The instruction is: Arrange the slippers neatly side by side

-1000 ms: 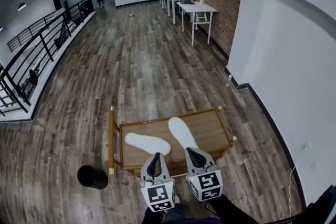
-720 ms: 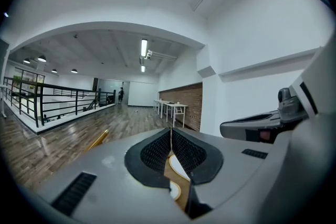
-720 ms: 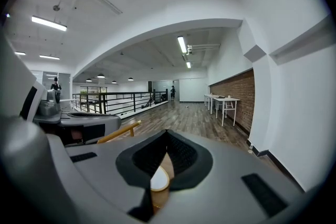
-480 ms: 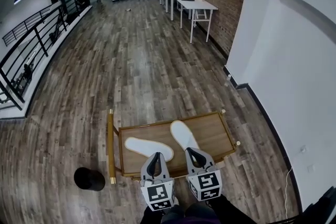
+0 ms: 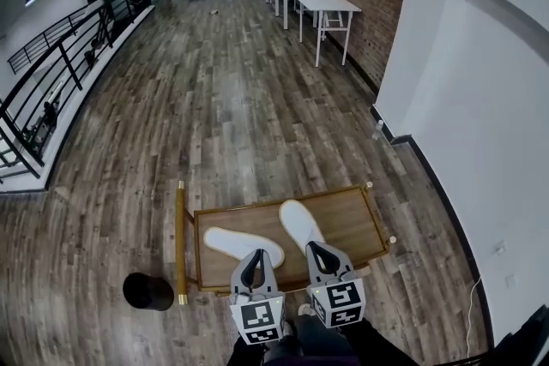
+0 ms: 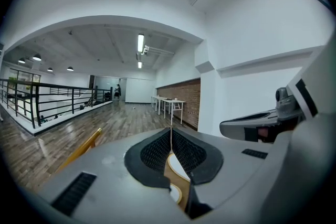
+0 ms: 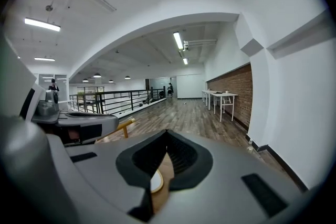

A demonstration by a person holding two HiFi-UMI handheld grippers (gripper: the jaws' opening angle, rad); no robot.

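Two white slippers lie soles-up on a low wooden table [image 5: 352, 219]. The left slipper [image 5: 240, 243] lies crosswise; the right slipper [image 5: 299, 223] points away from me, angled left. My left gripper [image 5: 253, 258] hovers at the table's near edge, just by the left slipper's end, jaws shut and empty. My right gripper [image 5: 318, 250] hangs by the right slipper's near end, also shut with nothing held. In the left gripper view, slivers of white slipper [image 6: 180, 169] and wood show below the closed jaws. In the right gripper view a bit of white slipper [image 7: 156, 182] shows the same way.
A black round bin [image 5: 147, 291] stands on the floor left of the table. A yellow rail [image 5: 179, 240] runs along the table's left side. White desks [image 5: 322, 4] line the brick wall far ahead; a black railing [image 5: 51, 73] borders the left. A person stands far off.
Both grippers have eased forward and slightly down toward the table's near edge. The slippers have not moved.
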